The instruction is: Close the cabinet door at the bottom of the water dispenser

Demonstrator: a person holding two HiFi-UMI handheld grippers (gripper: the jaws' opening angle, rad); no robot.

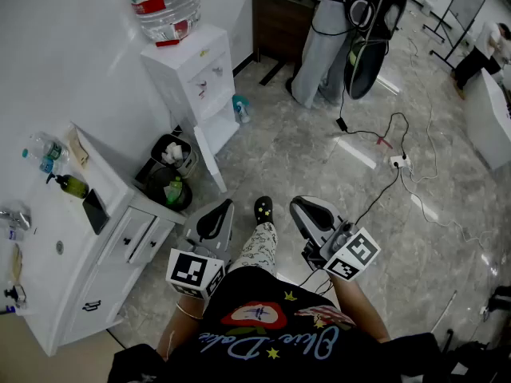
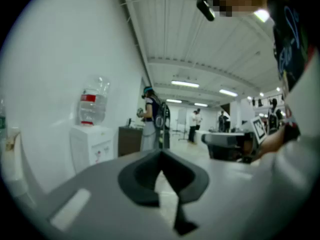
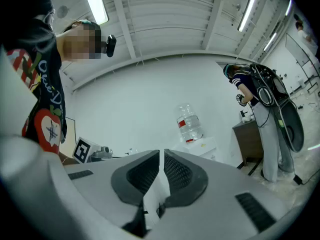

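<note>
The white water dispenser [image 1: 194, 76] stands against the wall at the upper left, with a clear bottle [image 1: 164, 5] on top. Its bottom cabinet door [image 1: 209, 159] is swung open, edge-on toward me. My left gripper [image 1: 214, 219] and right gripper [image 1: 308, 212] hover low in front of me, well short of the dispenser, both shut and empty. Past the closed tips of the left gripper [image 2: 161, 156], the left gripper view shows the dispenser [image 2: 92, 144] far off. The right gripper [image 3: 161, 154] points toward the dispenser [image 3: 197, 146] and its bottle [image 3: 189, 123].
A bin with a black bag [image 1: 169, 183] sits between the dispenser and a white vanity cabinet [image 1: 88, 254] on the left. A blue bottle [image 1: 240, 108] stands by the dispenser's right side. A person [image 1: 331, 38] stands beside a dark cabinet [image 1: 275, 14]. Cables and a power strip [image 1: 397, 162] lie on the floor.
</note>
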